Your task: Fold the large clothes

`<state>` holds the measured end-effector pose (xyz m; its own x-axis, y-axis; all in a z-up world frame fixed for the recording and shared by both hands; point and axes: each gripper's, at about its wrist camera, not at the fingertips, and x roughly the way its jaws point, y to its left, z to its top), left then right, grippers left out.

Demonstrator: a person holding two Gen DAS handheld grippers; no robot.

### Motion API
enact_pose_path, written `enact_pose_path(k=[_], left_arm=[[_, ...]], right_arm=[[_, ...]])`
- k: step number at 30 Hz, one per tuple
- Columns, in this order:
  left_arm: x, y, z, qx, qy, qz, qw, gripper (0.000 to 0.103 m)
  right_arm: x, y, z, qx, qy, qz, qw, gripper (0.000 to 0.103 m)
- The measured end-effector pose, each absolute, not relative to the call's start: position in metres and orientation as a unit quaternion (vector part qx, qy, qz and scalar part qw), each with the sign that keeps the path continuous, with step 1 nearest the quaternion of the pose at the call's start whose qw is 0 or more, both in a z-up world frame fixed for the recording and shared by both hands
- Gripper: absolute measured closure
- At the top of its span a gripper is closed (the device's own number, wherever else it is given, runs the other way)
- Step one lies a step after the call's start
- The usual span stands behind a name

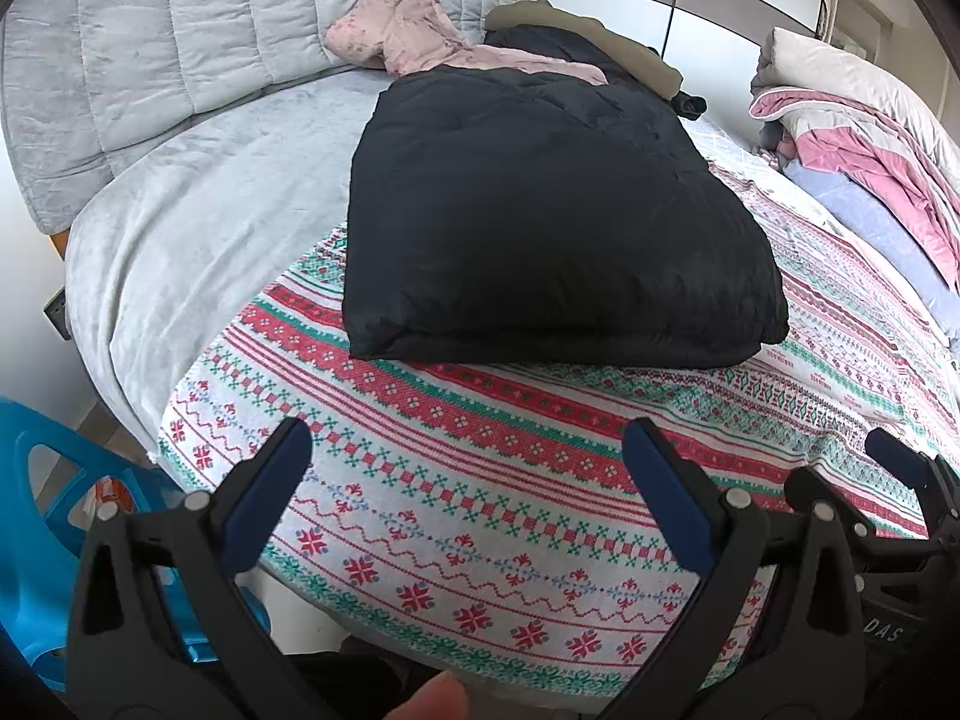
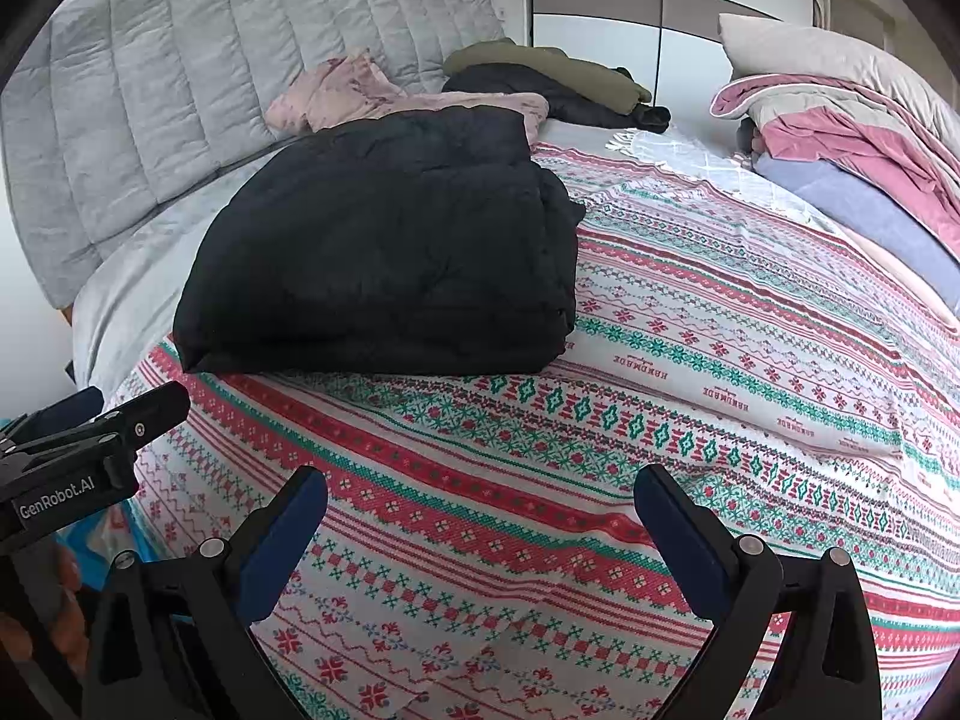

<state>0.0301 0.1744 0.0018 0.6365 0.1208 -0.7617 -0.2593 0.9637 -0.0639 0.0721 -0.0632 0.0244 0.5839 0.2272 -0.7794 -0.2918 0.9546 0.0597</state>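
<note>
L gripper (image 1: 465, 444) jaws apart, holding nothing | R gripper (image 2: 480, 495) jaws apart, nothing in it | black jacket (image 1: 540, 222) folded, lying on patterned blanket (image 1: 480, 480) nr headboard (image 1: 180, 48), apart from both | more clothes (image 1: 480, 42) behind it

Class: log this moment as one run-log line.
black jacket: folded on bed | left gripper: open, empty | right gripper: open, empty

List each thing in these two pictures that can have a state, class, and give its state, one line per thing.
Black jacket: folded into a block, lying on the patterned blanket.
Pink garment: unfolded, crumpled by the headboard.
Olive and black coats: unfolded, heaped.
Bedding pile: loosely stacked.
Left gripper: jaws open, holding nothing.
Right gripper: jaws open, holding nothing.
</note>
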Motion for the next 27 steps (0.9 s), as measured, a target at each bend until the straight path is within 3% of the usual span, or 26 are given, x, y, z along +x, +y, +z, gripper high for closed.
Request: enact_pose_path(k=[27], left_arm=[[0.0313, 0.1774, 0.0009, -0.082, 0.414, 0.107, 0.900, 0.000]], right_arm=[[0.0720, -0.0649, 0.0240, -0.039, 0.432, 0.147, 0.889, 0.000]])
